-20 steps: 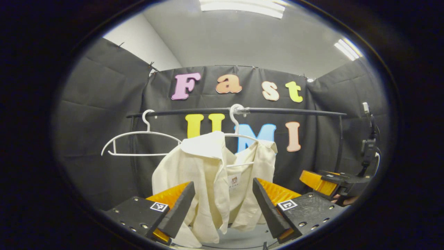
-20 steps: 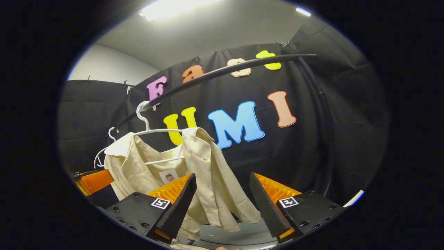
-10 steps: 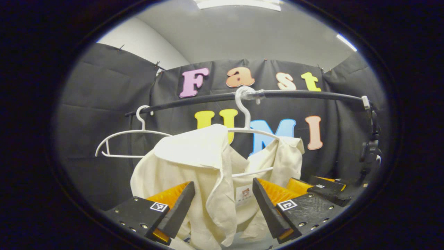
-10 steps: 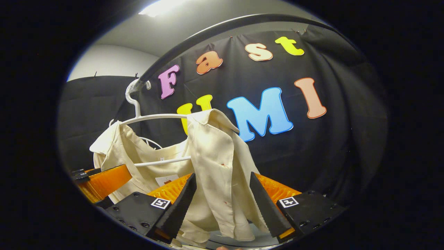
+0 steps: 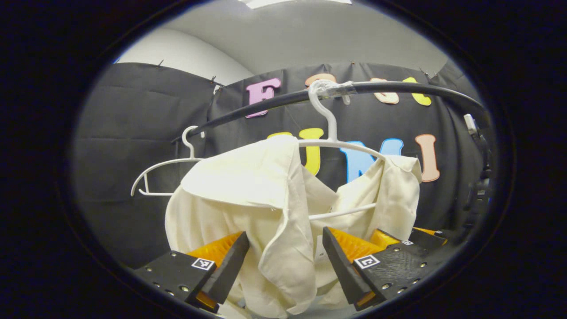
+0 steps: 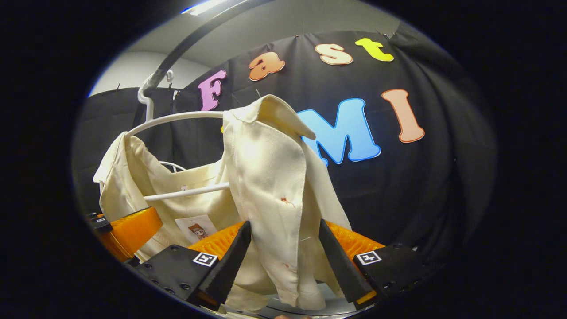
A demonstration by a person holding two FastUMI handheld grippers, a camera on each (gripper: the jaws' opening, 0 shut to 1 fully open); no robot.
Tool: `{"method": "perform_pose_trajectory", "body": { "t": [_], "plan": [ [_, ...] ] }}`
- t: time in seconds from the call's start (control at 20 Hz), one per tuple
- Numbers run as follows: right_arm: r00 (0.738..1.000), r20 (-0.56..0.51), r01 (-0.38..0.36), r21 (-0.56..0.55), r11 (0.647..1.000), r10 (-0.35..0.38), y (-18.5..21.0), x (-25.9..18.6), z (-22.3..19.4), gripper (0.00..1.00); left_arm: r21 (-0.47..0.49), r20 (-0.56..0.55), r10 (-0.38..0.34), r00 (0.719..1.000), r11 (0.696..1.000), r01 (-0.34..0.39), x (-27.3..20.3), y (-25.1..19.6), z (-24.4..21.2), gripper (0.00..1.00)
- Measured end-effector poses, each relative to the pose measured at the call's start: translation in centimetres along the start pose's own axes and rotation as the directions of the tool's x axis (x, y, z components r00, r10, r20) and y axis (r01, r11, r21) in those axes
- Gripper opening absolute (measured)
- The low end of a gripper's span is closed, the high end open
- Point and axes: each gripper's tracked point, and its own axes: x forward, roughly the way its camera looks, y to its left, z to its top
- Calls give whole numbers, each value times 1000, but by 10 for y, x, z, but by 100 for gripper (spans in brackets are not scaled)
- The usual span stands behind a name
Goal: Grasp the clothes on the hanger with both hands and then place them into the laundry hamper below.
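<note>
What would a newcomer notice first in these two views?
The cream shirt draped open on a white hanger hooked over the black rail. Both grippers are open around its front panels: the left gripper and the right gripper. An empty white hanger hangs further along.

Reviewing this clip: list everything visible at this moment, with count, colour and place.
shirt: one, cream, draped on a hanger, hanging between the fingers of both claws
hanger with shirt: one, white, hooked on the rail
bare hanger: one, white, further along the rail
rail: one, black, across the booth
ceiling light: one, white, overhead
left claw: one, open, around the shirt's front edge
right claw: one, open, around the other front panel
</note>
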Motion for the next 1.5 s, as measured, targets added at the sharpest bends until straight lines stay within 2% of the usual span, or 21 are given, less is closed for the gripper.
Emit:
{"method": "perform_pose_trajectory", "body": {
  "t": [0.2,0.25,0.4,0.5,0.55,0.6,0.65,0.7,0.75,0.8,0.85,0.95,1.0,1.15,1.35,1.4,1.5],
  "plan": [
    [1000,12,21,12,1000,-21,2,16,2,98,67,-27,53,998,996,-51,11,1,-10,99],
    [1000,14,28,9,1000,-28,2,21,1,96,93,-25,72,997,993,-70,17,5,-12,92],
    [999,20,38,-5,999,-38,9,29,1,94,108,-15,93,996,990,-91,26,5,-12,85],
    [999,29,46,-11,999,-45,11,32,5,72,70,-21,77,997,995,-76,31,5,-16,57],
    [999,31,43,-13,999,-43,13,35,5,66,54,-22,63,998,997,-62,31,5,-17,56],
    [998,34,45,-15,999,-44,14,35,6,51,45,-17,86,996,995,-85,30,13,-16,55],
    [998,39,45,-15,999,-45,15,35,7,31,25,-21,55,998,998,-54,31,13,-20,28],
    [998,48,45,-11,999,-45,15,33,8,24,10,-34,13,999,1000,-13,31,7,-23,19],
    [998,54,41,-7,999,-41,15,32,9,12,1,-34,-14,999,1000,14,32,5,-24,27],
    [998,55,37,0,999,-37,15,28,8,12,-12,-23,3,1000,1000,-3,32,13,-26,21],
    [998,53,25,9,1000,-26,16,23,8,3,-33,-20,-41,999,999,41,26,11,-22,3],
    [999,52,7,2,1000,-8,18,21,6,0,-53,-16,-69,998,996,68,22,11,-21,3],
    [998,59,12,-2,1000,-11,14,17,7,3,-67,2,-83,997,994,83,18,10,-15,2],
    [996,83,37,9,999,-37,5,6,12,3,-82,41,-109,993,990,112,1,11,0,2],
    [989,116,87,41,995,-92,-15,-5,27,3,-123,78,-100,992,986,109,-23,25,18,2],
    [987,124,98,50,994,-103,-19,-9,31,7,-137,79,-95,992,985,105,-27,30,20,2],
    [981,148,116,64,991,-125,-27,-16,40,3,-158,89,-77,993,983,90,-37,41,28,2]
  ]
}}
